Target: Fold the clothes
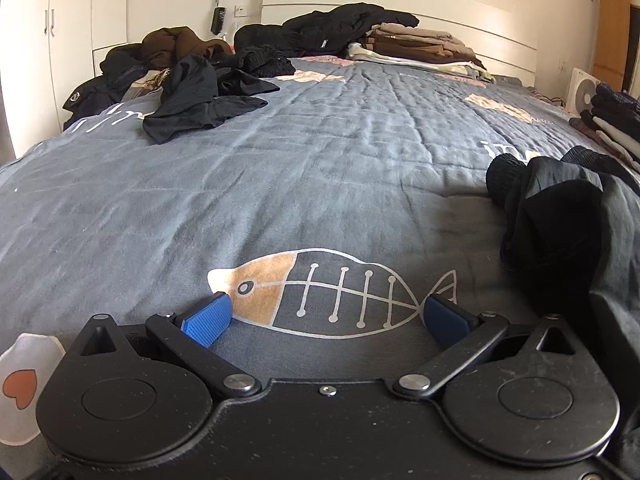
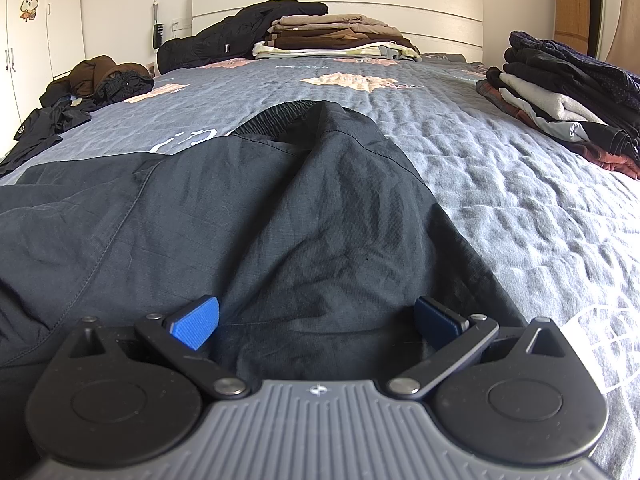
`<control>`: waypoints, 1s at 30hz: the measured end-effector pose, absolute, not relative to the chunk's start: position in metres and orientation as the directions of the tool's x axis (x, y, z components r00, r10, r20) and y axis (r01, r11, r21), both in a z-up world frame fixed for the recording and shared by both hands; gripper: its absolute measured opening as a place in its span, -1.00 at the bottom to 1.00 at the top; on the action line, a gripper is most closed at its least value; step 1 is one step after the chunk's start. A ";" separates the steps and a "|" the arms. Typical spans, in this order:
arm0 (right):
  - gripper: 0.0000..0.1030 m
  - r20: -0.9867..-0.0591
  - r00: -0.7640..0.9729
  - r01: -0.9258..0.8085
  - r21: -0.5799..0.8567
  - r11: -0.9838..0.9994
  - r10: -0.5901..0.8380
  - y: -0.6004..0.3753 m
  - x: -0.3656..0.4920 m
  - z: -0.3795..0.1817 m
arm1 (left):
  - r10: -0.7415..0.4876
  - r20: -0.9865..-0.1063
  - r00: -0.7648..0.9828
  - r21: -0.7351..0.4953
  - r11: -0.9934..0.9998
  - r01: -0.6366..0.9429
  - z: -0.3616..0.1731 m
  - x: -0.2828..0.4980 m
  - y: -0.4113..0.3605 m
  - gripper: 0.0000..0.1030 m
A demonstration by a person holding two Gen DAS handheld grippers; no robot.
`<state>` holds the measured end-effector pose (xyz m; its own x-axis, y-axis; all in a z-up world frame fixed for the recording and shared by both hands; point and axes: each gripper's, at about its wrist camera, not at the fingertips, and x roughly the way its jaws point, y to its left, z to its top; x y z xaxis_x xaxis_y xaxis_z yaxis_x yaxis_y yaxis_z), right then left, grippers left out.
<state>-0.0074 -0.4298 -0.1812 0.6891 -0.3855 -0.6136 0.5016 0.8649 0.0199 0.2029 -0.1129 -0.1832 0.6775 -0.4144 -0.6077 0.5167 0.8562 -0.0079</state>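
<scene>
Now both claws gape empty: the right claw point(image 2: 316, 320) over black trousers point(image 2: 280, 208), the left claw point(image 1: 326, 318) beside them on the bed point(image 1: 320, 152).

Left gripper point(image 1: 326, 314), right gripper point(image 2: 316, 320): fingers apart

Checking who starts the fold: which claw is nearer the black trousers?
Right. The right claw hovers open directly over the black trousers; the left claw is open over the fish print, with the trousers off to its right.

Black trousers point(image 2: 248, 208) rumpled on grey bedspread point(image 2: 500, 184), elastic waistband point(image 2: 276, 118) toward headboard, unfolded.
</scene>
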 end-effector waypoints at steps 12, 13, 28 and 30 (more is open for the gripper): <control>1.00 -0.613 0.690 0.501 0.022 0.865 -0.384 -0.430 -0.008 -0.181 | -0.392 -0.608 0.690 0.030 0.858 0.513 -0.185 0.201 -0.118 1.00; 1.00 -0.613 0.690 0.502 0.022 0.865 -0.385 -0.430 -0.008 -0.181 | -0.391 -0.608 0.691 0.032 0.858 0.513 -0.185 0.200 -0.118 1.00; 1.00 -0.643 0.632 0.507 -0.080 0.858 -0.433 -0.398 -0.009 -0.117 | -0.358 -0.542 0.760 -0.007 0.907 0.422 -0.114 0.180 -0.109 1.00; 1.00 -0.636 0.637 0.502 -0.089 0.861 -0.437 -0.387 -0.013 -0.081 | -0.376 -0.498 0.781 0.034 0.892 0.451 -0.084 0.165 -0.115 1.00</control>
<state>-0.0129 -0.3872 -0.0815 0.6367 -0.4366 -0.6356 0.5016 0.8605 -0.0886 0.1653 -0.1145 -0.0840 0.7813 -0.3763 -0.4979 0.4510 0.8919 0.0336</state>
